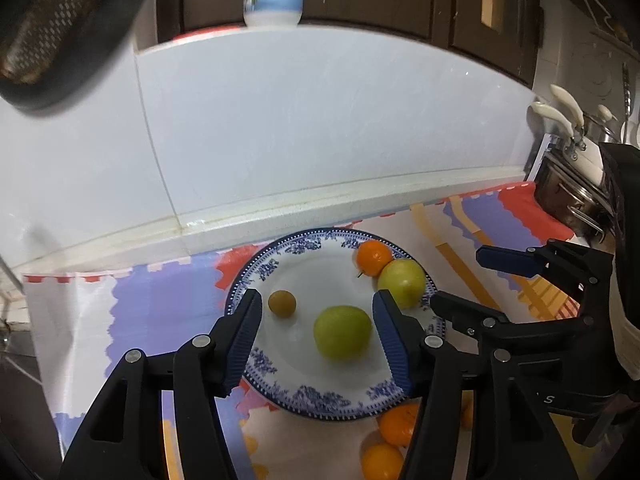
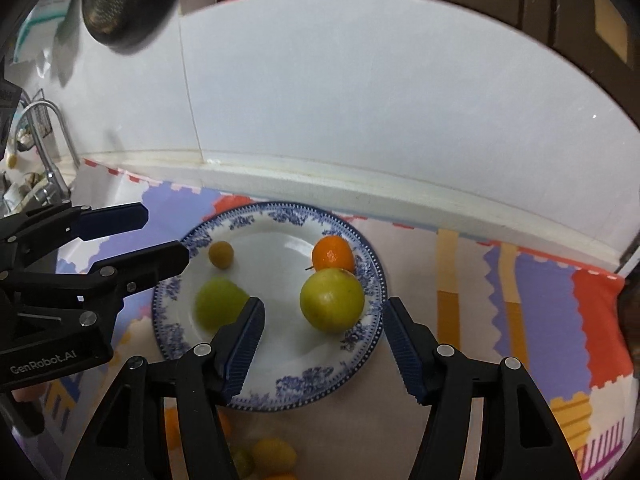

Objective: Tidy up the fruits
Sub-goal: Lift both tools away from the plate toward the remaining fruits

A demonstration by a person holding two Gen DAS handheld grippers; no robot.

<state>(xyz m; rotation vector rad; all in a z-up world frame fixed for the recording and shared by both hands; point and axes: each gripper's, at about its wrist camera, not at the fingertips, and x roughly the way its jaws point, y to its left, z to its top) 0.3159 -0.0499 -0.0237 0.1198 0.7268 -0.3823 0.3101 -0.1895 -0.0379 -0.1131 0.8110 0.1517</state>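
A blue-patterned white plate (image 1: 256, 268) (image 2: 360, 364) lies on a colourful mat. On it are a green apple (image 1: 343, 332) (image 2: 218, 306), a yellow-green apple (image 1: 402, 283) (image 2: 332, 300), an orange (image 1: 374, 257) (image 2: 333, 254) and a small brownish fruit (image 1: 282, 303) (image 2: 221, 254). My left gripper (image 1: 318, 298) (image 2: 166, 233) hovers open above the plate, its pads either side of the green apple without touching it. My right gripper (image 2: 324, 304) (image 1: 457, 277) is open over the yellow-green apple, clear of it. More oranges (image 1: 396, 424) and a yellow fruit (image 2: 274, 456) lie on the mat before the plate.
A white tiled wall (image 1: 320, 120) rises just behind the plate. Steel pots (image 1: 572, 192) stand at the right end of the counter, a faucet (image 2: 52, 152) and sink at the left. A dark strainer (image 1: 60, 32) hangs overhead at the left. The mat (image 1: 160, 292) reaches both sides.
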